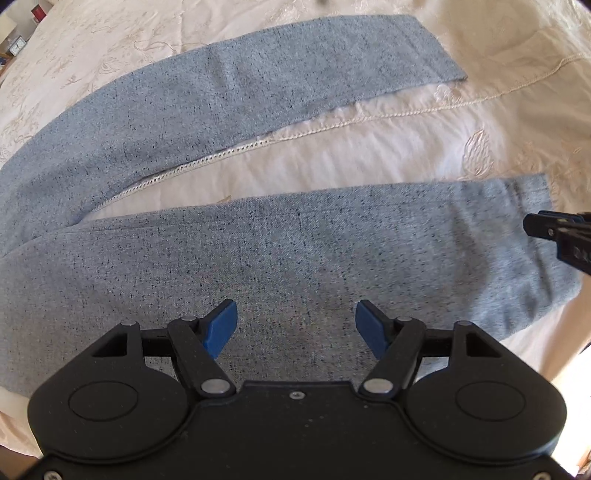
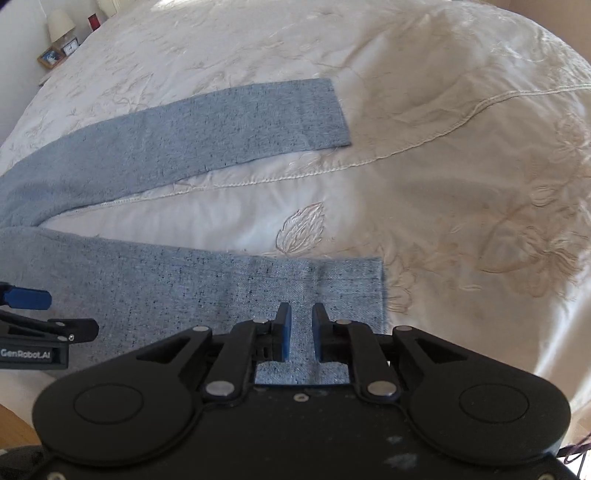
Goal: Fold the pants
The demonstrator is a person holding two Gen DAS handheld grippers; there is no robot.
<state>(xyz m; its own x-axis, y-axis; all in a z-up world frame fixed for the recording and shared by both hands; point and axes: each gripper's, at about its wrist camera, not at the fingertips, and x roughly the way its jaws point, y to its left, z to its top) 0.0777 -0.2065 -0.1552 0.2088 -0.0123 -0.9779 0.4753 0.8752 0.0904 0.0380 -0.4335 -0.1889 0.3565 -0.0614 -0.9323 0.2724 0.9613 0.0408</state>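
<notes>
Light blue speckled pants lie flat on a cream embroidered bedspread [image 1: 369, 155], the two legs spread apart in a V. In the left wrist view my left gripper [image 1: 295, 325] hangs open over the middle of the near leg [image 1: 295, 251], with nothing between its blue pads. The far leg [image 1: 221, 99] lies beyond it. My right gripper [image 2: 302, 325] stands over the near leg's hem end [image 2: 369, 288]. Its pads are a narrow gap apart, with flat cloth showing below them. Each gripper shows at the other view's edge: right gripper [image 1: 543, 227], left gripper [image 2: 48, 312].
A nightstand at the far left carries a lamp [image 2: 61, 22], a small clock [image 2: 70, 47] and a framed picture [image 2: 50, 57]. The bedspread [image 2: 443, 166] rolls off to the right. Wooden floor [image 2: 14, 424] shows at the near left corner.
</notes>
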